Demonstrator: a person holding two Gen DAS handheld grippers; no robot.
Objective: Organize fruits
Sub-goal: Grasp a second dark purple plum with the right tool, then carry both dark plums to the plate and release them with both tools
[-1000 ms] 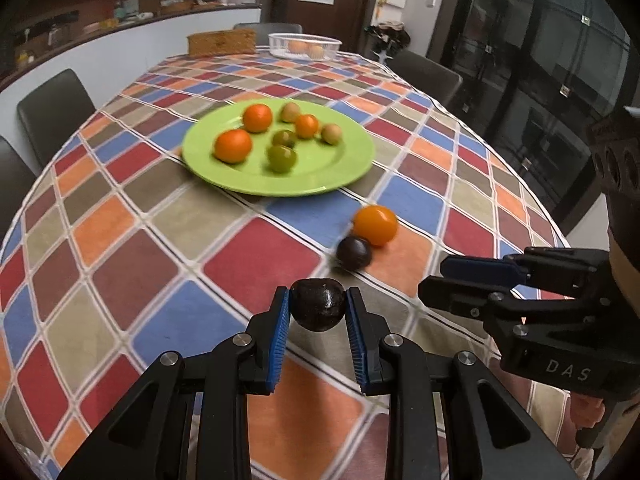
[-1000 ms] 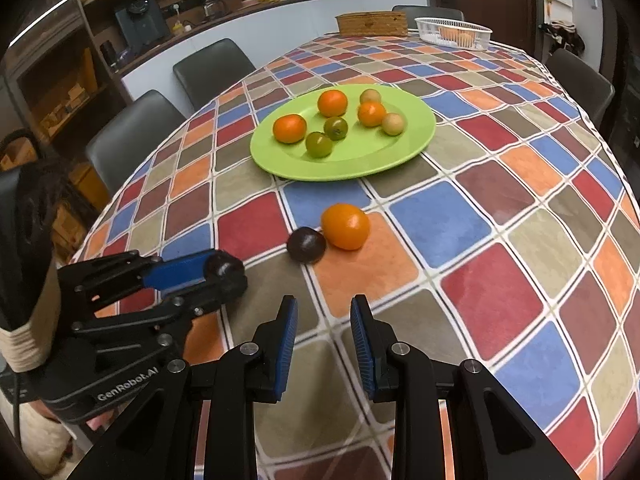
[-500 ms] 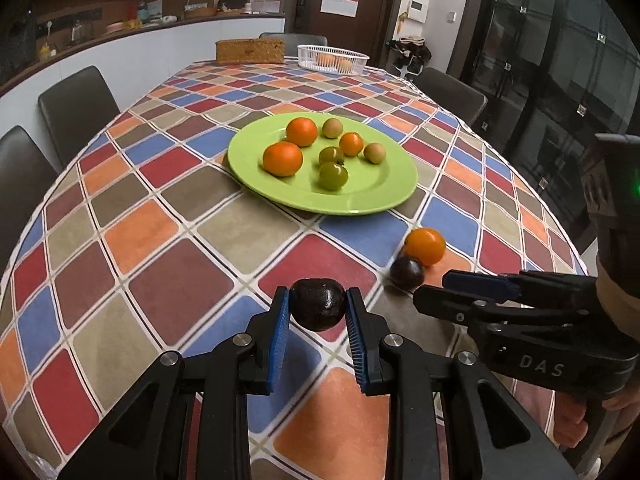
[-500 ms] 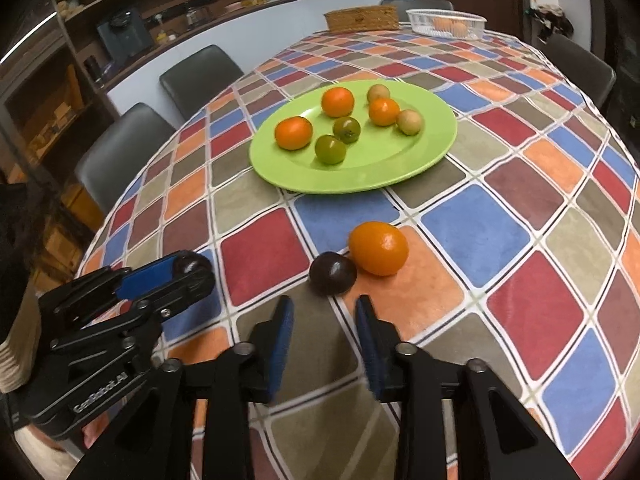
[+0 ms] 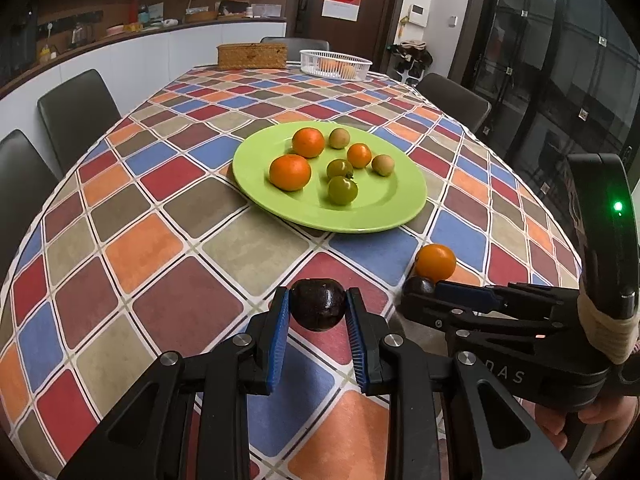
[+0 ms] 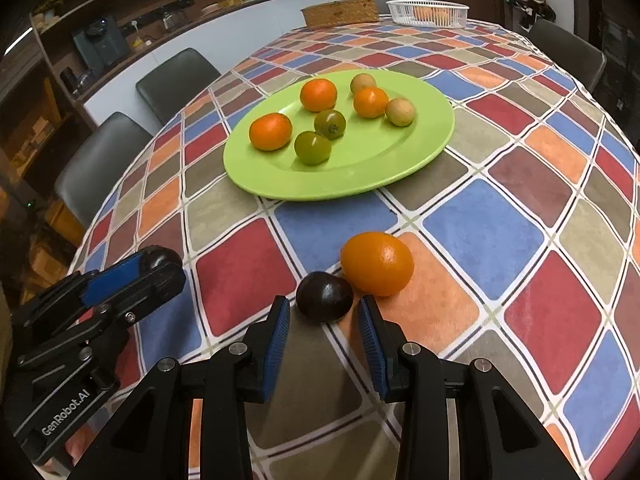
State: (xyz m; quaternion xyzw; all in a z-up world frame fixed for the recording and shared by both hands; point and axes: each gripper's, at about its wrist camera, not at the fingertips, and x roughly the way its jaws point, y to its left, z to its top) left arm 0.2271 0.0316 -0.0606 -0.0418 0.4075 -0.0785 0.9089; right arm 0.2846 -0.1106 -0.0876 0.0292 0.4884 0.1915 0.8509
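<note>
Checkered tablecloth [image 5: 140,248], dark chairs [image 5: 76,112] — left fingers [image 5: 278,332] clamp plum [image 5: 318,310]; right fingers [image 6: 276,336] apart.

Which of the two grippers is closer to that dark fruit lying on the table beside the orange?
The right gripper: its open jaws sit either side of the dark fruit, just short of it. The left gripper is off to the side, holding another dark fruit.

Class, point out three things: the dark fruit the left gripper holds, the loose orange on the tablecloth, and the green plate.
dark fruit [image 5: 318,309], left wrist view, middle of its front.
loose orange [image 6: 377,263], right wrist view, middle of its skin.
green plate [image 6: 360,168], right wrist view, bare inner surface.
</note>
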